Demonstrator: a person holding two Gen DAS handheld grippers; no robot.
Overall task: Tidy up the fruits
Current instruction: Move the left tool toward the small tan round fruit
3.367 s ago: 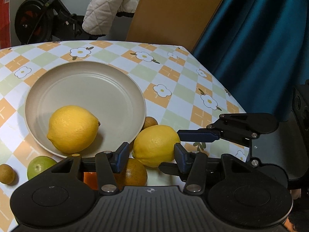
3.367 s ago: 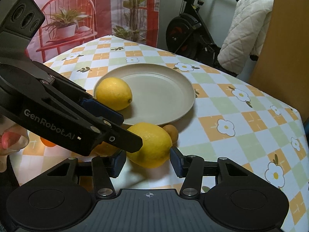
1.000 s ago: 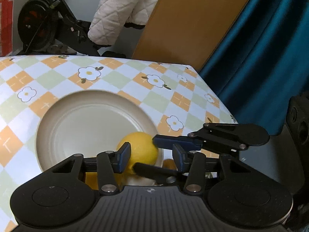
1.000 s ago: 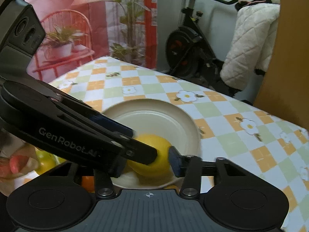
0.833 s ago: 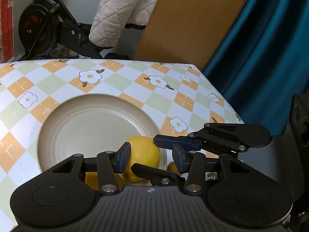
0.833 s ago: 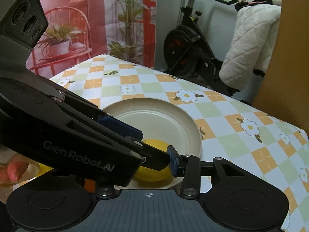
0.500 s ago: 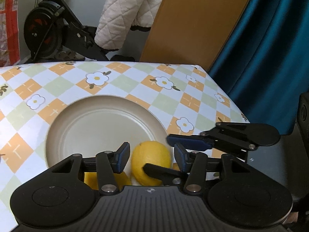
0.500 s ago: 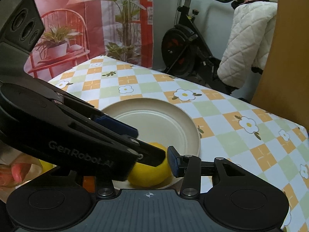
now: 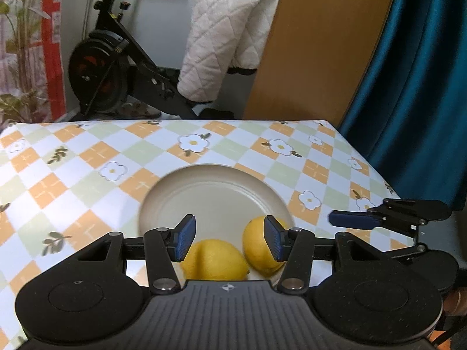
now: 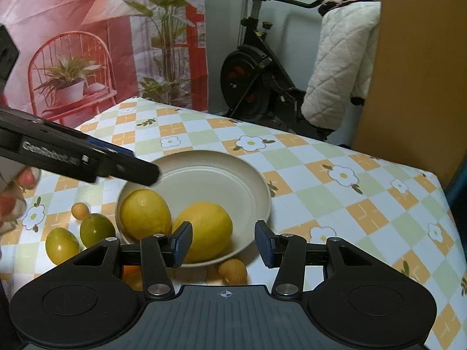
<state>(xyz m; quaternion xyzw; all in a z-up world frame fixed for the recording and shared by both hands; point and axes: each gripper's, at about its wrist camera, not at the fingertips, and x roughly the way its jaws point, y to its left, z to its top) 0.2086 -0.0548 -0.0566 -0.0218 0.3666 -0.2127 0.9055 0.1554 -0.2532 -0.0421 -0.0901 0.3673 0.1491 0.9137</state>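
Two lemons are lying side by side in the beige plate [image 10: 256, 186], toward its near rim: one lemon [image 10: 146, 214] on the left in the right wrist view, the other lemon [image 10: 205, 230] beside it and apparently touching it. They look gathered there as the sorted pile, the plate serving as the collecting dish on the flower-patterned tablecloth [image 10: 364, 201].

Outside the plate, other fruit is waiting on the cloth: two green citrus fruits [image 10: 96, 230] just left of the rim, a small brownish-yellow round fruit [image 10: 80, 210] beyond them, another small round fruit [image 10: 232, 271] just in front of the rim, and something orange partly hidden behind the gripper body.

The right gripper [image 10: 223, 243] is hovering above the plate's near edge; its jaws have just been opening and are standing partly apart, holding nothing, the pads clear of the lemon below. The left gripper [image 9: 229, 237] is also hanging over the plate with jaws partly apart after just opening, empty, the lemons lying beneath and not pressed. Both seem freed for the next fruit, likely one outside the plate.
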